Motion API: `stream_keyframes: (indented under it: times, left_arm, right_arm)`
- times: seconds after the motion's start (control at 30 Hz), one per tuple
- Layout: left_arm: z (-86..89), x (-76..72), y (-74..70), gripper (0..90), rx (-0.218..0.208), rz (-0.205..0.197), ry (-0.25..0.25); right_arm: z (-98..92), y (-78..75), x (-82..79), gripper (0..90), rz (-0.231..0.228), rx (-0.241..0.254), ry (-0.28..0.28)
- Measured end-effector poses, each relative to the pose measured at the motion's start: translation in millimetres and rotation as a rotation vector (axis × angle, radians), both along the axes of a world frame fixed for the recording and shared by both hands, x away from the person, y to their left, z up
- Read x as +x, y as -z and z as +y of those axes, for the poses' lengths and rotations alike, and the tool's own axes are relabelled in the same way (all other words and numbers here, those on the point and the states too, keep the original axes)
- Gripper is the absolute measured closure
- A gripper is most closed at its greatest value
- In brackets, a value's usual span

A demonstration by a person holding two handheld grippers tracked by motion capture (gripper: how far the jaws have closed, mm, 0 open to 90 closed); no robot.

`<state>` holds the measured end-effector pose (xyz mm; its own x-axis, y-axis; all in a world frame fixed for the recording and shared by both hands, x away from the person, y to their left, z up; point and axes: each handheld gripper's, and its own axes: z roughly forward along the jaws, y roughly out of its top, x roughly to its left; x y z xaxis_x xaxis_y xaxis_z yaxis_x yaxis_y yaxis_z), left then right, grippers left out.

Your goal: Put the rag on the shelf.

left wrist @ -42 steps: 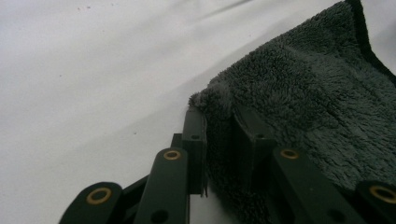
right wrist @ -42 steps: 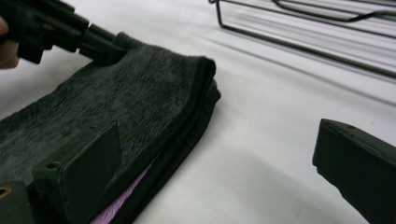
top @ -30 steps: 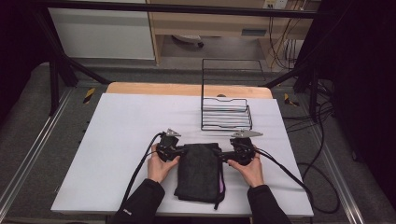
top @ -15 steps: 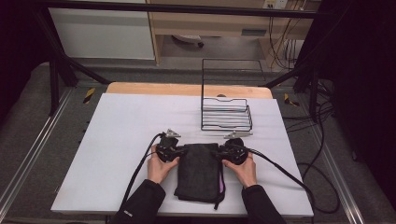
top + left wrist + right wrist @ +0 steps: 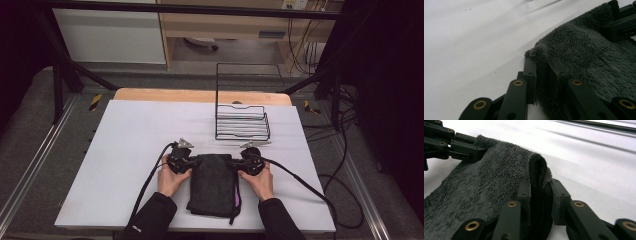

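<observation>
A dark grey fluffy towel [image 5: 214,184], folded into a narrow stack, lies on the white table [image 5: 125,145] near its front edge. My left gripper [image 5: 186,164] is shut on the towel's far left corner [image 5: 541,53]; the pile is pinched between its two jaws. My right gripper [image 5: 241,164] holds the far right corner [image 5: 537,165]. Its jaws have just been closing, and a fold of the towel now stands squeezed between them. Each gripper view shows the other gripper across the cloth: the right gripper [image 5: 621,23] and the left gripper [image 5: 454,143].
A black wire rack [image 5: 242,120] stands on the table just behind the right gripper. Cables trail from both grippers toward the table's front and right edges. A wooden strip [image 5: 200,96] borders the far edge.
The right gripper has slid left to the towel's far right corner and its jaws have closed on the cloth. The left gripper has kept still.
</observation>
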<state>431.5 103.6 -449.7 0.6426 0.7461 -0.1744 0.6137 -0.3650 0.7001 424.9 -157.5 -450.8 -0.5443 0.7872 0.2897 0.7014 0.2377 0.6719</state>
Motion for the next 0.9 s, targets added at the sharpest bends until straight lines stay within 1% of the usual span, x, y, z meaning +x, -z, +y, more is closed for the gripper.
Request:
stream_keyframes:
  times: [0.1,0.3,0.4,0.67,0.7,0.77,0.8,0.9]
  left_arm:
    - [1.5,0.4,0.2,77.9,-0.017,0.006,-0.003]
    - [4.3,1.0,-1.1,79.7,-0.037,0.014,0.002]
    - [5.8,0.2,-3.5,80.5,-0.048,0.013,-0.003]
    - [13.0,-6.3,-16.5,81.1,-0.104,-0.018,0.000]
    - [13.6,-7.3,-18.1,81.1,-0.107,-0.020,0.000]
    - [14.7,-9.3,-21.1,81.1,-0.113,-0.028,0.005]
    - [15.1,-10.3,-22.5,81.2,-0.116,-0.032,0.006]
    - [16.4,-13.2,-26.7,81.2,-0.122,-0.048,0.012]
  right_arm:
    - [-0.1,-0.8,-0.4,75.8,0.000,0.001,0.004]
    - [-0.1,-2.8,-1.8,77.0,-0.005,-0.001,0.010]
    - [-0.6,-6.0,-3.9,77.3,-0.019,0.003,0.012]
    - [-2.5,-15.2,-9.6,77.5,-0.048,0.030,0.016]
    - [-2.0,-17.9,-11.5,77.6,-0.064,0.024,0.012]
    - [-1.4,-19.6,-12.6,77.6,-0.071,0.022,0.010]
    - [-0.9,-22.0,-14.3,77.7,-0.085,0.025,0.006]
    - [-1.8,-25.0,-16.4,77.7,-0.094,0.035,0.007]
